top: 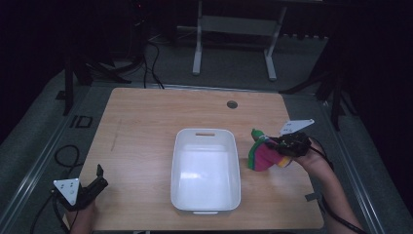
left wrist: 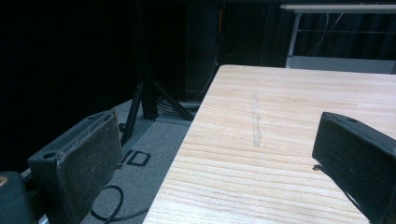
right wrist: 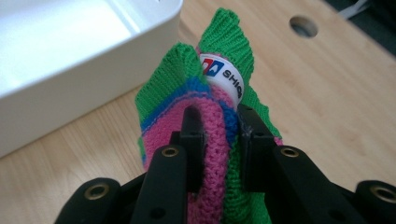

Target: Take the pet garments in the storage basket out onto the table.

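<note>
Here our right claw [right wrist: 217,140] had its jaws pinched on a knit sock bundle [top: 263,155] just right of the white bin [top: 206,170]; loose folds could slip. Left claw [top: 92,187], gaping, empty, sat left of the bin.

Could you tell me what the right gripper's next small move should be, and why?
Probably carry the knitted sock sideways over the white bin. The right gripper is clamped on it just beside the bin's right wall, the bin looks empty, and the left gripper sits open, far off.

Lab-like recording space, dark curtains hanging around, cables [top: 151,61] trailing over grey floor, wooden tabletop [top: 146,126] sitting under lighting, metal frame [top: 234,29] standing behind
</note>
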